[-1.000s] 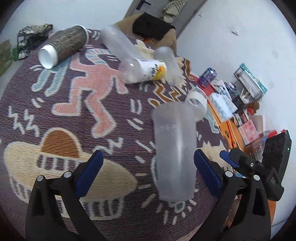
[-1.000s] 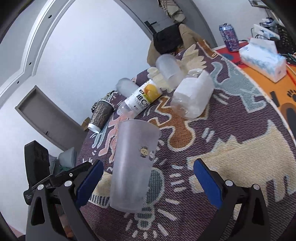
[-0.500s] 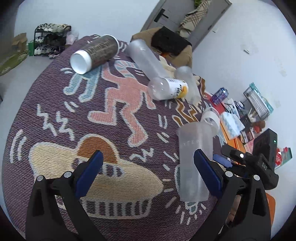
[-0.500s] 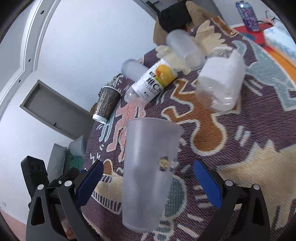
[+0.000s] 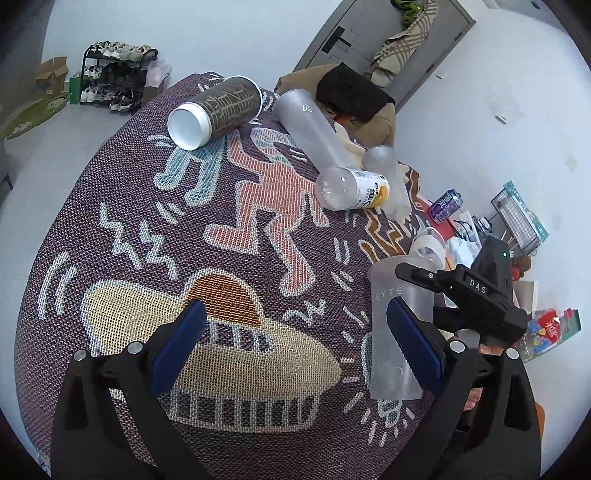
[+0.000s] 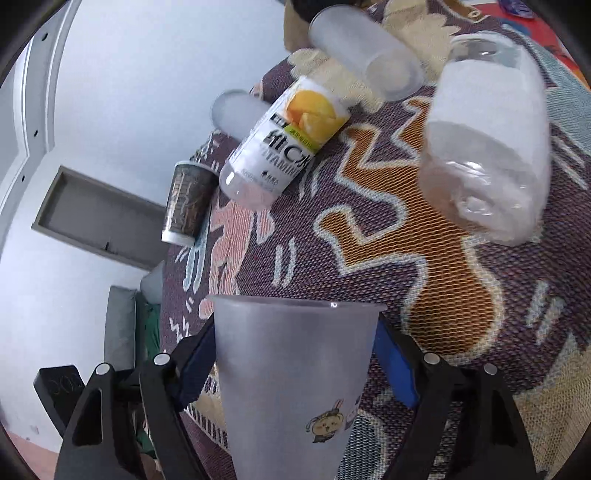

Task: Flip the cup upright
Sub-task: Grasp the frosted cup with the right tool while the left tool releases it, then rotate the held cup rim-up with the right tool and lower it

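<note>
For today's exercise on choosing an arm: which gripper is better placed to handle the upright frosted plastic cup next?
Right. The right gripper has its blue pads against the frosted plastic cup; the left gripper is open beside it.

white walls (image 5: pixel 221 29), grey door (image 5: pixel 369 33), patterned rug (image 5: pixel 147 229)

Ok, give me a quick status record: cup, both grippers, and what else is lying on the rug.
cup: frosted plastic cup, upright, mouth up, on the patterned rug
right gripper: closed on the cup, a pad on each side
left gripper: open, holding nothing, beside the cup
lying on their sides: dark paper cup, vitamin drink bottle, clear plastic cup, two more frosted cups
</note>
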